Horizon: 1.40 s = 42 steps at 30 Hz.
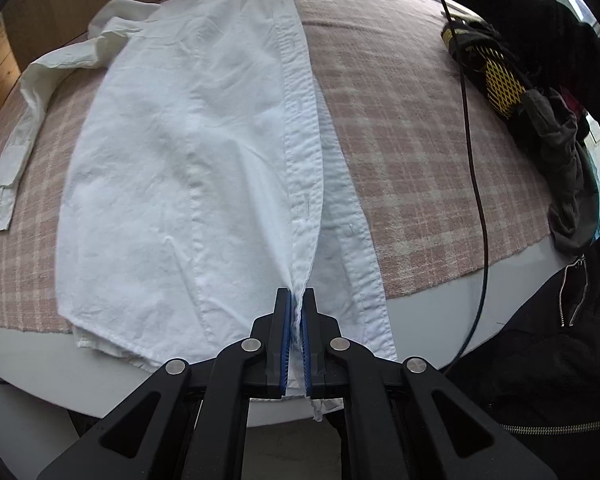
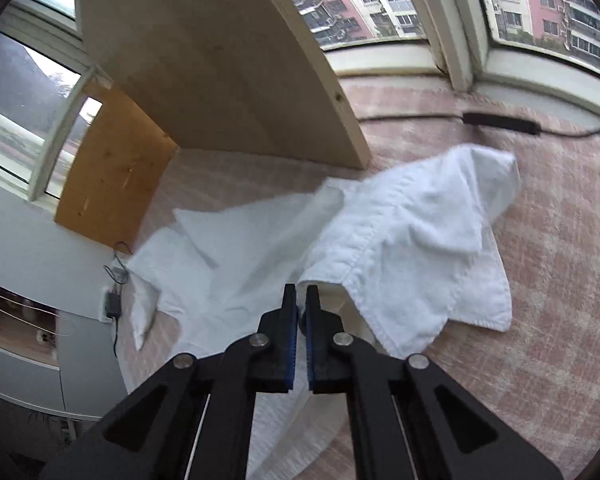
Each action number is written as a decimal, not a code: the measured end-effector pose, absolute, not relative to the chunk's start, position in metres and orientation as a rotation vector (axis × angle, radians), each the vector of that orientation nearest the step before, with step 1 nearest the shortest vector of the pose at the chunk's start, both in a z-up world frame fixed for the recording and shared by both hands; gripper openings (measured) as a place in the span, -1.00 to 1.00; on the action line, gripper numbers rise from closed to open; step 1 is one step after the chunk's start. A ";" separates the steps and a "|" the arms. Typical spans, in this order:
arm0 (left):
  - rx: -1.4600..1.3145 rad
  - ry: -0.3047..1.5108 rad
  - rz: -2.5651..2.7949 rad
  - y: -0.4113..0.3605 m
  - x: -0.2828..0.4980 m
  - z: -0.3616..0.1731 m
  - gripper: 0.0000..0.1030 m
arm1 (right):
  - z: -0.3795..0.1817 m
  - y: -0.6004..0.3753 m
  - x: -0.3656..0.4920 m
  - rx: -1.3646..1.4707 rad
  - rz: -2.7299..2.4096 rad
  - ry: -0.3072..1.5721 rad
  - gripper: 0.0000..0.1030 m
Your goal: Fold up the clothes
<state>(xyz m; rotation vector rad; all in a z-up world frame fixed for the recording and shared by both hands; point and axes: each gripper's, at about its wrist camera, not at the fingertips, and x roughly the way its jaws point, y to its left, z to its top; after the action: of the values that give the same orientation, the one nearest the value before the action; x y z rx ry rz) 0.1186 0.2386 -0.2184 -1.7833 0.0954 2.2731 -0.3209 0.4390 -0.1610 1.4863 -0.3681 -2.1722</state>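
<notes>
A white button-up shirt (image 1: pixel 188 140) lies lengthwise on a pink checked cloth (image 1: pixel 412 120), one sleeve (image 1: pixel 20 136) trailing off to the left. My left gripper (image 1: pixel 296 294) is shut on the button placket at the near hem, and that edge is lifted and pulled taut toward the far end. In the right wrist view the shirt (image 2: pixel 412 232) is bunched and folded over near the collar. My right gripper (image 2: pixel 301 290) has its fingers pressed close together on the fabric edge there. The pinch point itself is mostly hidden.
A black cable (image 1: pixel 476 184) crosses the cloth on the right, near a pile of dark clothes (image 1: pixel 556 152) and a yellow-and-black item (image 1: pixel 500 80). A person's black jacket (image 1: pixel 548 360) is at the near right. A wooden board (image 2: pixel 220 60) stands behind the shirt, windows beyond.
</notes>
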 end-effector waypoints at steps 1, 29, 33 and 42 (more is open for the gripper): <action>-1.781 0.089 2.300 0.233 0.121 -0.213 -0.92 | -0.155 0.437 -0.323 1.464 -2.164 -0.389 -0.95; -1.682 0.045 2.383 0.205 0.136 -0.156 -0.92 | -0.212 0.480 -0.205 1.659 -1.968 -0.565 -0.12; -1.680 0.108 2.394 0.203 0.136 -0.146 -0.92 | -0.215 0.467 -0.197 1.693 -1.932 -0.571 -0.12; -1.723 0.218 2.284 0.234 0.134 -0.183 -0.90 | -0.226 0.448 -0.215 1.742 -2.061 -0.442 -0.07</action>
<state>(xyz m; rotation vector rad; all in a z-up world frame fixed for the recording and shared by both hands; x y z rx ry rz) 0.1344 0.2341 -0.1830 -1.7226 0.2177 2.2838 -0.2149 0.4476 -0.2264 1.7422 -0.4416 -2.0611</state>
